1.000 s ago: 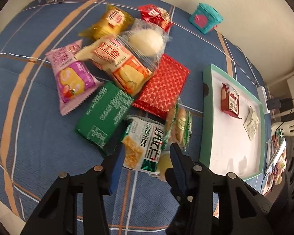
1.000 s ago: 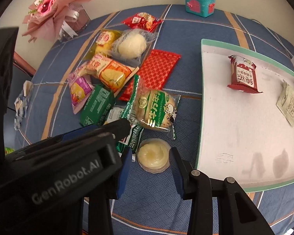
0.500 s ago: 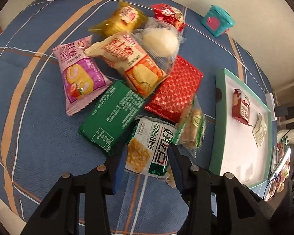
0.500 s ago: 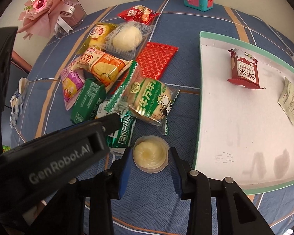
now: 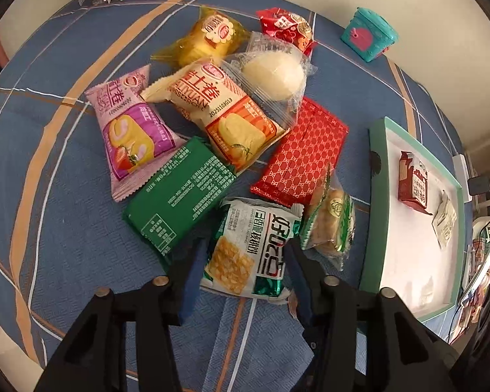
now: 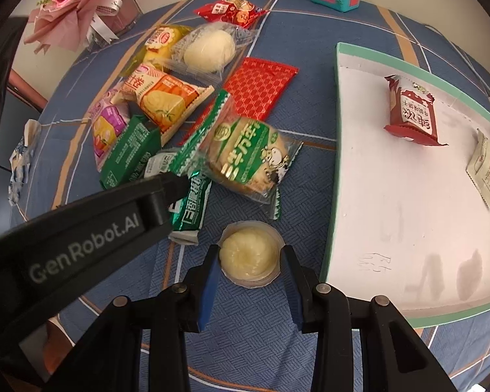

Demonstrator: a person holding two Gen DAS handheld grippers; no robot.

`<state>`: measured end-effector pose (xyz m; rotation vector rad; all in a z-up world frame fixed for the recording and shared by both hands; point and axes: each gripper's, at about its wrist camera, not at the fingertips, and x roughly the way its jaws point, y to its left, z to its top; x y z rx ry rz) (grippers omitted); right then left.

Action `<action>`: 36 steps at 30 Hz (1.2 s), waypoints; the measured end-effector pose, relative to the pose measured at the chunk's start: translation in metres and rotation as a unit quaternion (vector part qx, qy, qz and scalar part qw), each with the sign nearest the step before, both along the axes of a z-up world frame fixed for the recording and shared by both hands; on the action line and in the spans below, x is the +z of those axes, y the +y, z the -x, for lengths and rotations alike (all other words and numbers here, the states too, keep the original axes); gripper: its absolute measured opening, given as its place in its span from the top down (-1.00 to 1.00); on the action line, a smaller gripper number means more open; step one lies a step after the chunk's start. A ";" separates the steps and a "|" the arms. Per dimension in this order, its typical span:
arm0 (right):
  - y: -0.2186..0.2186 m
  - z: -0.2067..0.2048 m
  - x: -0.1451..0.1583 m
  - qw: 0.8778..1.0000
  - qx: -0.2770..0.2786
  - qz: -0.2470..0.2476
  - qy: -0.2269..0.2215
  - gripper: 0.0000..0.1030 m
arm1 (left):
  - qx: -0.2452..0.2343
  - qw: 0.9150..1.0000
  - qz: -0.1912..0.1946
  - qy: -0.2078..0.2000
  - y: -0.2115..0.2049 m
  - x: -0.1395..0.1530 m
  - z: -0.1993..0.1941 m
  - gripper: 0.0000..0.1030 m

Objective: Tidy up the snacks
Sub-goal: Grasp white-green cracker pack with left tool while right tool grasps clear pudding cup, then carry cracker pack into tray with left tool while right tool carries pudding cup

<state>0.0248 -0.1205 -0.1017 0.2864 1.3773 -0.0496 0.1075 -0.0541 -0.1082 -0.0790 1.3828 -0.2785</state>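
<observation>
Bare cloth (image 6: 254,336) beside tray rim (image 6: 330,228)

Free room and obstacles. The heap of snack packets (image 5: 212,137) covers the middle of the blue cloth (image 5: 49,170); bare cloth is left open to its left and in front. The white tray (image 6: 411,313) is largely unoccupied, only a red packet (image 6: 411,114) and a pale sachet (image 6: 488,170) being set near its far side. Passage beside the jelly cup (image 6: 250,254) is narrowed by the left gripper (image 6: 176,179), by a green bun packet (image 6: 248,160) and by the tray's raised rim
</observation>
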 end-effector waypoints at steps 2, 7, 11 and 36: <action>0.001 -0.001 -0.003 1.000 0.004 0.004 0.002 0.22 | -0.006 1.000 -0.003 0.007 -0.008 -0.005 -0.003 -0.09; 0.006 -0.006 -0.009 1.000 0.005 0.009 0.004 0.17 | -0.003 1.000 0.003 0.025 -0.013 -0.019 -0.006 -0.09; 0.011 -0.014 -0.014 1.000 0.004 0.014 0.005 0.11 | 0.000 1.000 0.004 0.023 -0.014 -0.020 -0.009 -0.05; 0.048 -0.010 -0.030 0.997 0.043 0.069 0.004 -0.03 | 0.036 0.999 -0.006 0.027 0.023 -0.015 -0.001 -0.01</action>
